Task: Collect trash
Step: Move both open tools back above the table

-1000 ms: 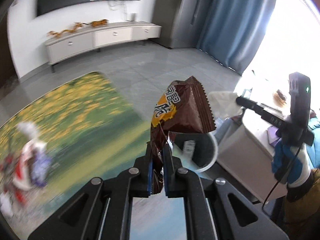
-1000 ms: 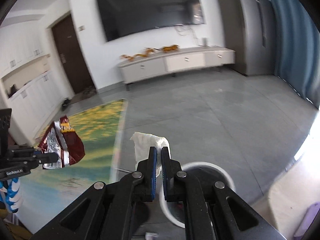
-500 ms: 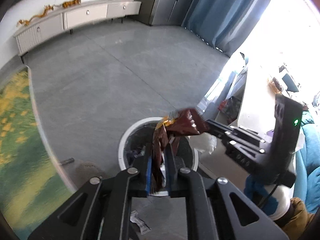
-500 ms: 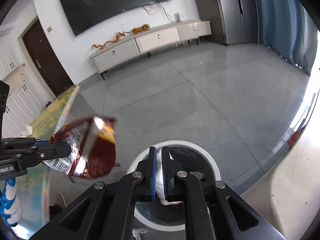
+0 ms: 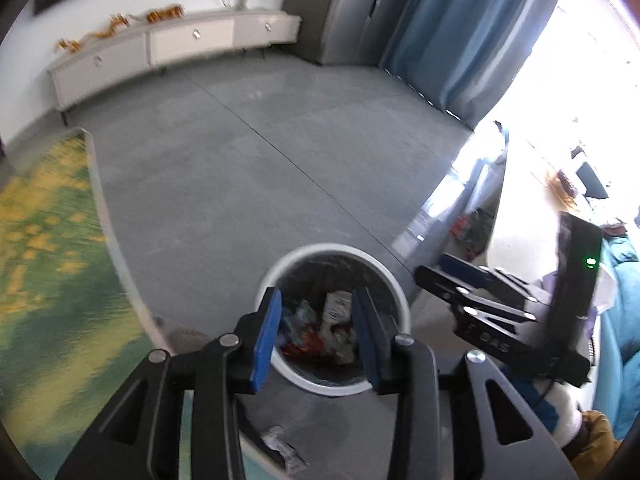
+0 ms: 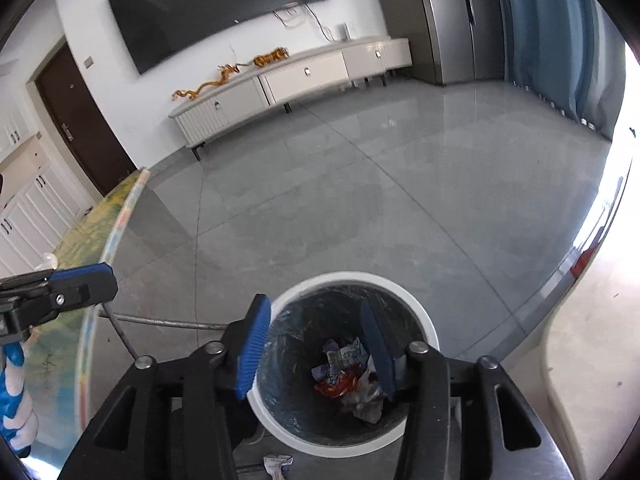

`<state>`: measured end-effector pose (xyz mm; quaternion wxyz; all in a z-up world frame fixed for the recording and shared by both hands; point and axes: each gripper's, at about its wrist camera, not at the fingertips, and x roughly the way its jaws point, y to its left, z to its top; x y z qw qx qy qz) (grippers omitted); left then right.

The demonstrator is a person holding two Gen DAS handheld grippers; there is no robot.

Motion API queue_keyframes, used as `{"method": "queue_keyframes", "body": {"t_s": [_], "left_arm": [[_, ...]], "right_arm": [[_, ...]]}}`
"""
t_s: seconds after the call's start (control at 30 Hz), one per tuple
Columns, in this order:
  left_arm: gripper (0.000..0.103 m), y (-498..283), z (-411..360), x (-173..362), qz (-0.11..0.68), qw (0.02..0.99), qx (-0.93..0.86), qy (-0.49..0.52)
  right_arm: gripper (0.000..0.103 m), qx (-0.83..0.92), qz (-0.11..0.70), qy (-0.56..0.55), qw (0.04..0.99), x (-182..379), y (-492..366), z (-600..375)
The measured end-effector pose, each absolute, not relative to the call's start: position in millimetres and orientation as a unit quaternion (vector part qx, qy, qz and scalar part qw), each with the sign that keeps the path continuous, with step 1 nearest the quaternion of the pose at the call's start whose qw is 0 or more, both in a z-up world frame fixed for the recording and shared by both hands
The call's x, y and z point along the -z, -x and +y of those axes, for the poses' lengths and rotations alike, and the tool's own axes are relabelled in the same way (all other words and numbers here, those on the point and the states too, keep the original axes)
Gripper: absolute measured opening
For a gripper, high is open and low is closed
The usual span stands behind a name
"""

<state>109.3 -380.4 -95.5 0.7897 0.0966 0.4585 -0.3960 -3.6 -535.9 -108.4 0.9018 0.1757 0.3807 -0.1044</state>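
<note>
Two handheld grippers hang above a white-rimmed waste bin [image 5: 276, 276] on a grey tiled living-room floor. The left gripper [image 5: 316, 322], at 6 o'clock in its own camera, has its blue-padded fingers spread wide with nothing between them; the right gripper [image 6: 316, 344] is likewise spread apart and empty over the bin's mouth. Inside the dark-lined bin lies the collected trash [image 6: 348, 380]: crumpled wrappers in red, white and blue, their print too small to read. From the left wrist view, the right gripper appears at 3 o'clock, its body bearing partly legible lettering that seems to read "DAS", with a green indicator light [image 5: 591, 261] glowing. A stray wrapper [image 5: 284, 450] lies on the floor at 6 o'clock, just outside the bin.
</note>
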Motion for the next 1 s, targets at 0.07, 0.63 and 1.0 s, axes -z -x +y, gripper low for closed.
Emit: {"method": "queue_keyframes", "body": {"t_s": [0.07, 0.63, 1.0], "left_arm": [[0.035, -102, -369, 79, 0.431, 0.812, 0.379, -0.104], [0.054, -69, -227, -8, 0.287, 0.923, 0.243, -0.085], [0.054, -65, -121, -18, 0.262, 0.949, 0.165, -0.055]], "right_arm": [[0.055, 0.105, 0.370, -0.164, 0.908, 93, 8, -527], [0.085, 0.067, 0.289, -0.085, 0.951, -22, 29, -417], [0.095, 0.017, 0.277, -0.036, 0.960, -41, 1, -321]]}}
